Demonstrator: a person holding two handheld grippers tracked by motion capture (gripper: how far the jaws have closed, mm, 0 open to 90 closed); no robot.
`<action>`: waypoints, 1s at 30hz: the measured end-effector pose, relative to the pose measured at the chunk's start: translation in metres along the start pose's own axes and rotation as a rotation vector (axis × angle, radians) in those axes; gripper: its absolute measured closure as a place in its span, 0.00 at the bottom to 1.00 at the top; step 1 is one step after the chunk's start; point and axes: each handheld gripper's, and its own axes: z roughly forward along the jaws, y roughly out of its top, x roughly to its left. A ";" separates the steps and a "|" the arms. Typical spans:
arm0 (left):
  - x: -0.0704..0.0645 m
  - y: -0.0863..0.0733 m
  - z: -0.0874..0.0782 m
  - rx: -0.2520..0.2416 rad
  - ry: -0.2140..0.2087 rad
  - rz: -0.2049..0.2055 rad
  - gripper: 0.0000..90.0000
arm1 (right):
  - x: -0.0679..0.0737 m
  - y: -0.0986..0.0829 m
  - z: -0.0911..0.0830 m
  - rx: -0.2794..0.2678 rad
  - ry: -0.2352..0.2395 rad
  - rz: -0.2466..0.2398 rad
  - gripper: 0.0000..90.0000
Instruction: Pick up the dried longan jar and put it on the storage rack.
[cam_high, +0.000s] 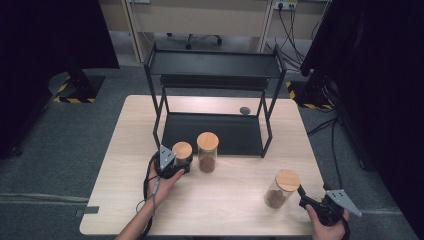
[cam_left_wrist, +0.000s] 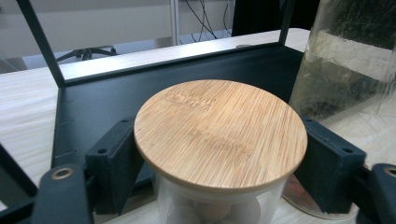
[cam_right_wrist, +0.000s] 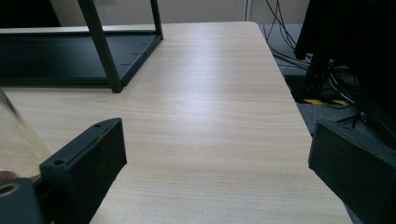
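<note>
Right gripper (cam_high: 303, 194) sits at the near right corner of the wooden table (cam_high: 220, 205), held in the person's right hand (cam_high: 327, 222). Its jaws stand wide apart with nothing between them; in the right gripper view only bare tabletop lies in the gap. Just beside its left jaw stands a glass jar with bamboo lid (cam_high: 281, 188), brown contents at the bottom, not gripped.

Farther in, left of centre, the left gripper (cam_high: 181, 167) has its jaws on either side of a short bamboo-lidded jar (cam_left_wrist: 220, 133), just under the lid, pads touching or nearly touching the glass; pale rounded contents show inside. This jar stands on the table at the front edge of the black rack's lower shelf (cam_left_wrist: 93, 107). Immediately to its right stands a taller lidded jar (cam_high: 207, 152) with brown contents.

Beyond: the black two-tier metal rack (cam_high: 215, 65).
</note>
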 end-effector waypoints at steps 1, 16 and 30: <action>0.000 0.000 0.000 0.000 -0.002 -0.001 0.27 | 0.000 0.000 0.000 0.000 0.000 0.000 0.05; 0.001 0.002 -0.002 0.000 0.018 -0.007 0.27 | 0.000 0.000 0.000 -0.001 0.005 0.000 0.05; -0.001 0.018 -0.003 -0.019 0.032 0.003 0.27 | 0.000 0.000 0.000 -0.004 0.005 -0.002 0.05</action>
